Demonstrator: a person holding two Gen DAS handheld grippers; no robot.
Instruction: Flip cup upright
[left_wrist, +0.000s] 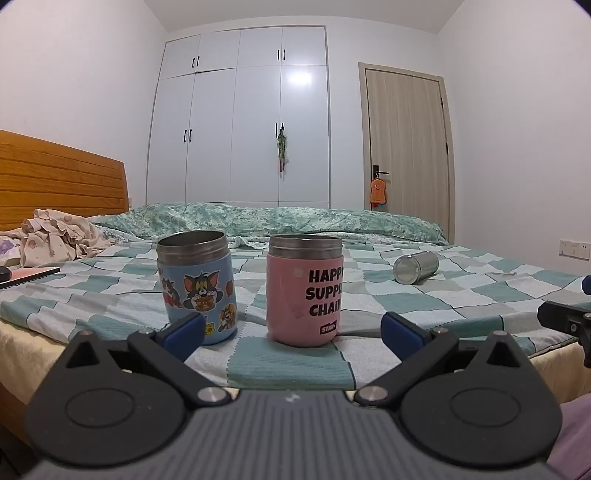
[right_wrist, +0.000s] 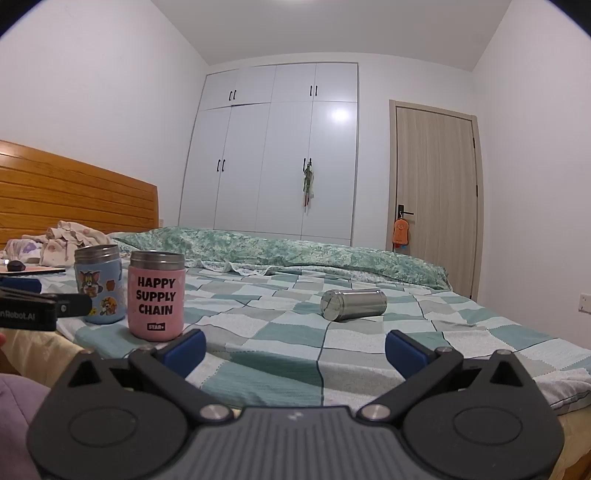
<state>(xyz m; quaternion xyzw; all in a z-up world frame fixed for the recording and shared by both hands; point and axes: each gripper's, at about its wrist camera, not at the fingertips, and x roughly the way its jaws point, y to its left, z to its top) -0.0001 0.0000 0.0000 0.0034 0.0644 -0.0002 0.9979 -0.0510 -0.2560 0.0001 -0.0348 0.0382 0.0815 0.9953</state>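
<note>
A plain steel cup (right_wrist: 352, 304) lies on its side on the checked bedsheet, also in the left wrist view (left_wrist: 415, 268) at the right. A pink cup (left_wrist: 304, 290) reading "HAPPY SUPPLY CHAIN" and a blue cartoon cup (left_wrist: 197, 282) stand upright near the bed's front edge; both show at the left of the right wrist view, pink cup (right_wrist: 156, 295), blue cup (right_wrist: 99, 282). My left gripper (left_wrist: 293, 330) is open and empty, just in front of the pink cup. My right gripper (right_wrist: 295, 349) is open and empty, short of the steel cup.
The checked bedsheet (right_wrist: 277, 332) covers the bed, with a green floral duvet (right_wrist: 295, 251) bunched behind. Crumpled clothes (left_wrist: 55, 236) and a dark tablet (left_wrist: 26, 275) lie at the left by the wooden headboard (left_wrist: 55, 177). A white wardrobe and a door stand behind.
</note>
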